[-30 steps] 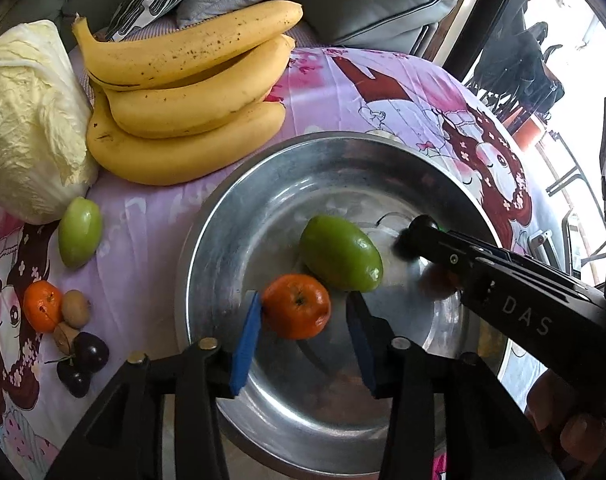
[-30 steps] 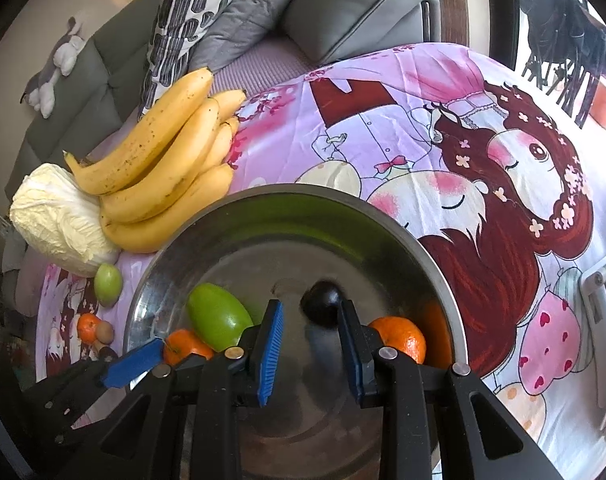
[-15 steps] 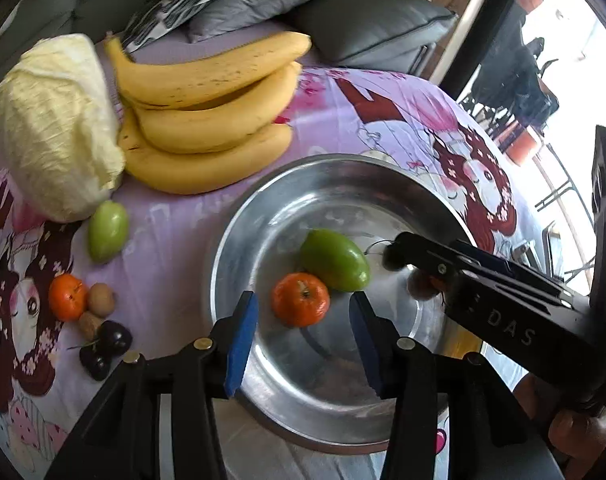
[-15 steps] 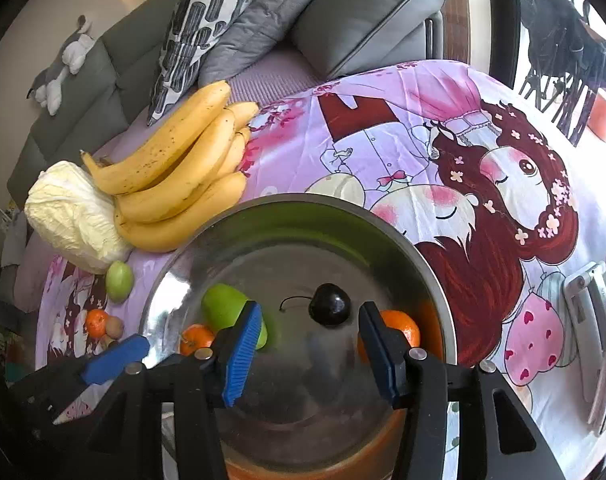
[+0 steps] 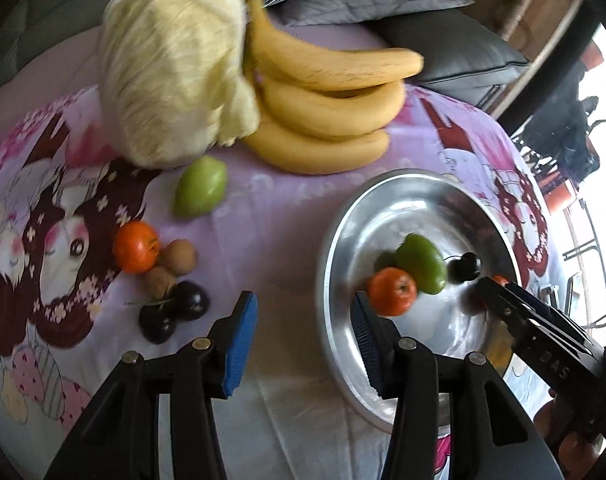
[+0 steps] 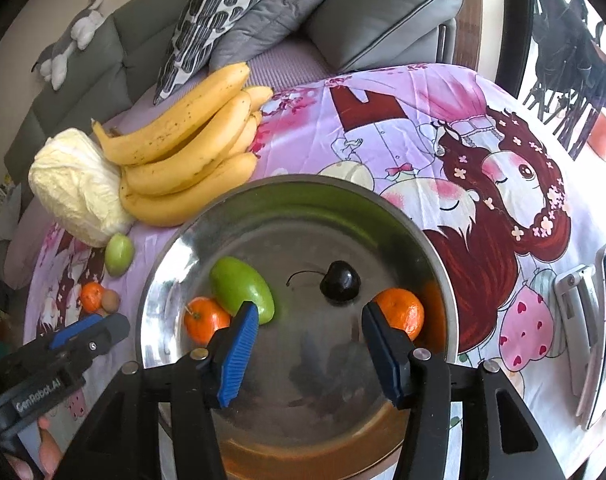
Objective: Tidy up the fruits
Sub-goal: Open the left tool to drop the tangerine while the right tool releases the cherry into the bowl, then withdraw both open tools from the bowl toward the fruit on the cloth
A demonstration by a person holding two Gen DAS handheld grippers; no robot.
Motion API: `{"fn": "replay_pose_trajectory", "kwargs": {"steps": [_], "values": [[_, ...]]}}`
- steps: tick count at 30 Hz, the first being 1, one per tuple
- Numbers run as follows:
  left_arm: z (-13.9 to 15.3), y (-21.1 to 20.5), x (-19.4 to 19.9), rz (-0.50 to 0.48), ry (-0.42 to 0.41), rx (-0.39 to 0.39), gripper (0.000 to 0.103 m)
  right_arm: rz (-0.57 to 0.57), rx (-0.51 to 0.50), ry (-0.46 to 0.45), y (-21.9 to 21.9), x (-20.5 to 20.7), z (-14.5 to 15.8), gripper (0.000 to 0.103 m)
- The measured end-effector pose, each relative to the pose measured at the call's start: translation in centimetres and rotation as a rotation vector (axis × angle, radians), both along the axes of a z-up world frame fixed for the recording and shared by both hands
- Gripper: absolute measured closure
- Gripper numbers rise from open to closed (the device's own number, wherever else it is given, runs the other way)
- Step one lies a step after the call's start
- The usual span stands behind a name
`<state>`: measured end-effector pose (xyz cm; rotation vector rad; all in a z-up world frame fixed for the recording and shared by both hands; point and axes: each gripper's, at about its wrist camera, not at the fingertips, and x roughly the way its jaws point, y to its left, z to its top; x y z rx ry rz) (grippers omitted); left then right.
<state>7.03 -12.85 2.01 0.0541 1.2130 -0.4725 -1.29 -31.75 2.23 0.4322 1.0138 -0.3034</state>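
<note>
The right gripper (image 6: 309, 344) hangs over the bowl (image 6: 175, 256), jaws opening and empty; a cherry (image 6: 339, 282) lies just above them. The left gripper (image 5: 303, 340) hovers at lower centre, jaws spread and empty, cherries (image 5: 175, 312) to their left on the table (image 5: 279, 232).

Three oranges (image 6: 401, 312), two green fruits (image 6: 241, 289), three dark cherries (image 6: 340, 281), two brown nuts (image 5: 177, 256), four bananas (image 6: 183, 160), one cabbage (image 6: 77, 188), one metal dish (image 6: 303, 200).
</note>
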Motion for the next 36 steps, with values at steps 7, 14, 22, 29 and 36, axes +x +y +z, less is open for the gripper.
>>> {"fn": "replay_pose_trajectory", "kwargs": {"steps": [7,14,22,29,36], "values": [[-0.9,0.7,0.0,0.017,0.025,0.005,0.053,0.019,-0.004,0.023,0.5,0.2,-0.6,0.045],[-1.5,1.0,0.3,0.047,0.028,0.029,0.036,0.024,-0.007,0.034,0.5,0.3,-1.0,0.029],[-1.5,2.2,0.6,0.106,0.004,0.04,0.018,0.037,-0.02,0.024,0.7,0.2,-1.0,0.005],[-0.9,2.8,0.6,0.128,-0.069,0.06,0.004,0.038,-0.02,-0.018,0.5,0.0,-0.7,0.0],[0.0,2.4,0.1,0.099,-0.167,0.068,0.003,0.054,0.016,-0.045,0.6,0.0,-0.8,0.0]]}}
